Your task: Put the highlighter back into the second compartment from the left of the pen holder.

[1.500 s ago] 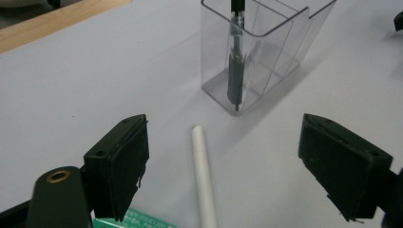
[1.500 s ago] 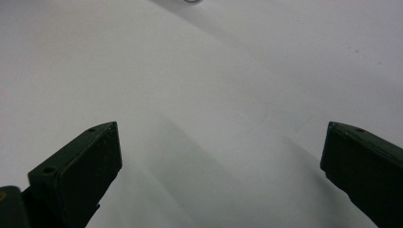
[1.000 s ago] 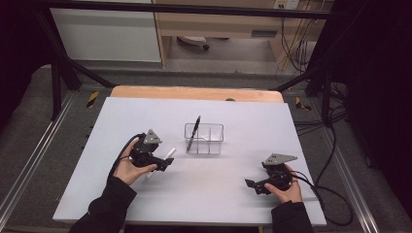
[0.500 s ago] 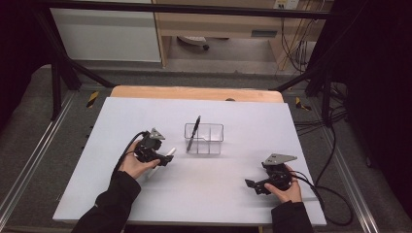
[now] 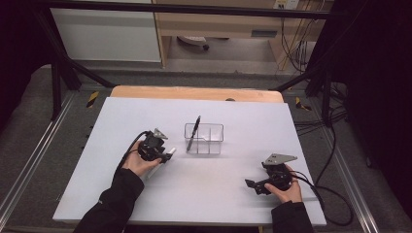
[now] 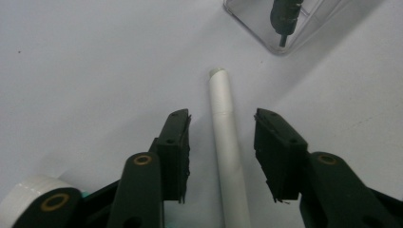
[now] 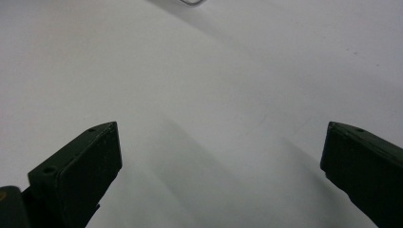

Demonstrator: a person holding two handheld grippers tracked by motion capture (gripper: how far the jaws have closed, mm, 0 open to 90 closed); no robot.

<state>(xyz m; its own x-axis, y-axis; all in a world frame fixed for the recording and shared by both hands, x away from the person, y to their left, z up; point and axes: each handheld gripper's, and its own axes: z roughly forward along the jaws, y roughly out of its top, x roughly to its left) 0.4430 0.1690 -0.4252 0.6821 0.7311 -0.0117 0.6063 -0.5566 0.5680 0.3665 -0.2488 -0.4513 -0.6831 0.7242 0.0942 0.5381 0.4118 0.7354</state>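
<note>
The left gripper (image 6: 222, 159) straddles a white pen (image 6: 227, 142) on the table (image 5: 218, 194), jaws apart, not touching it. The right gripper (image 7: 221, 173) rests wide open over bare table

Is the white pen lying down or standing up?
Lying down. The white pen lies flat on the table, between the open jaws of the left gripper, which don't touch it.
</note>
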